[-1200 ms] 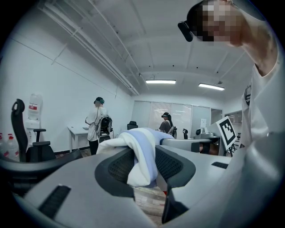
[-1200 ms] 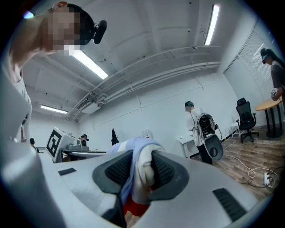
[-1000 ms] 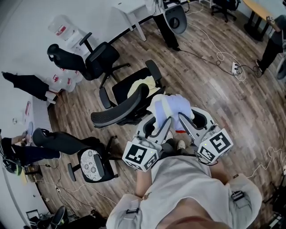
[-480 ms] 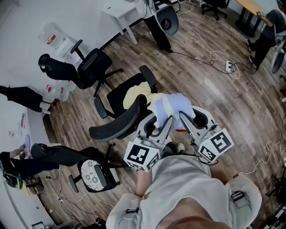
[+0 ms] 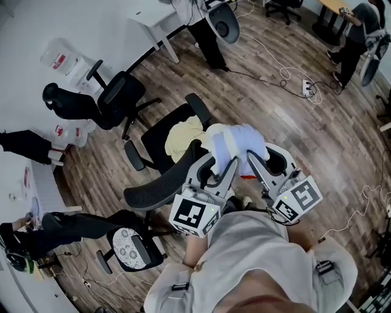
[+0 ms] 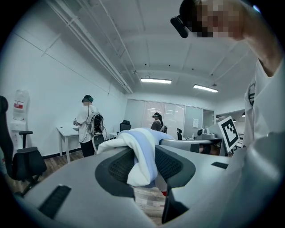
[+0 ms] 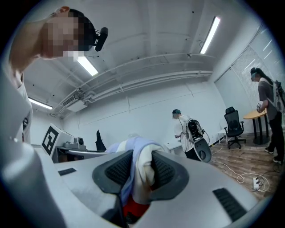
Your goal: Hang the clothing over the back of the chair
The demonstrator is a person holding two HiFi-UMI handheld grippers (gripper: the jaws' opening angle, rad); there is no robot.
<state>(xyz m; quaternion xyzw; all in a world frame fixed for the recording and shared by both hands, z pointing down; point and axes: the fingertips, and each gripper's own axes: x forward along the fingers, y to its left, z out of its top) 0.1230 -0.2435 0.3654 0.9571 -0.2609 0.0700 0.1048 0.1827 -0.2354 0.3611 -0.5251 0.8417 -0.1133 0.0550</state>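
A white and pale-lavender piece of clothing hangs bunched between both grippers, above the right end of the black mesh chair back. My left gripper is shut on a fold of it, the cloth pinched between the ribbed pads. My right gripper is shut on another fold of the cloth, with something red showing below it. The two grippers sit side by side, pointing roughly level. The chair's seat faces away from me and holds a yellow garment.
Another black office chair stands at the upper left by the wall, and a third at the lower left. A person stands at a white desk. Cables and a power strip lie on the wood floor at right.
Both grippers have carried the clothing forward, so the chair back now lies nearer and lower in the head view. Both grips are unchanged.
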